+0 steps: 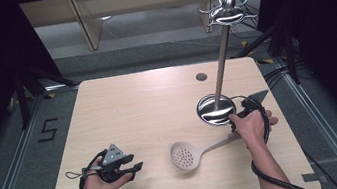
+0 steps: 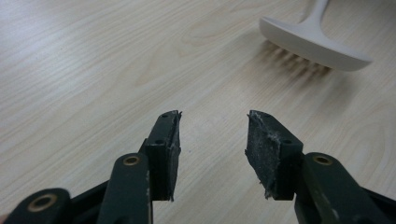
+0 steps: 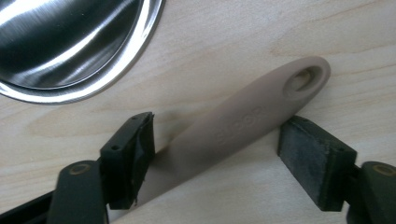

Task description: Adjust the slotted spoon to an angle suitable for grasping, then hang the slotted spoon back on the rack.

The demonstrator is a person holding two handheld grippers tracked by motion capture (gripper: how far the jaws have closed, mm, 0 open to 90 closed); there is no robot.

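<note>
Centrally, low in the high view, a beige slotted spoon (image 1: 189, 154) lay on the wooden surface (image 1: 148, 107). The right tool (image 3: 219, 154) straddled its handle, jaws spread. The left tool (image 2: 212, 149), lower left, gaped empty.

1 beige plastic slotted spoon (image 1: 188, 154), lying near-centre. 1 shiny steel utensil stand w/ round base (image 1: 216, 110), right of centre. 2 black two-jaw grippers: left one (image 1: 128, 169) near-left, right one (image 1: 241, 114) by the stand. 1 pale wood table (image 1: 138, 109).
</note>
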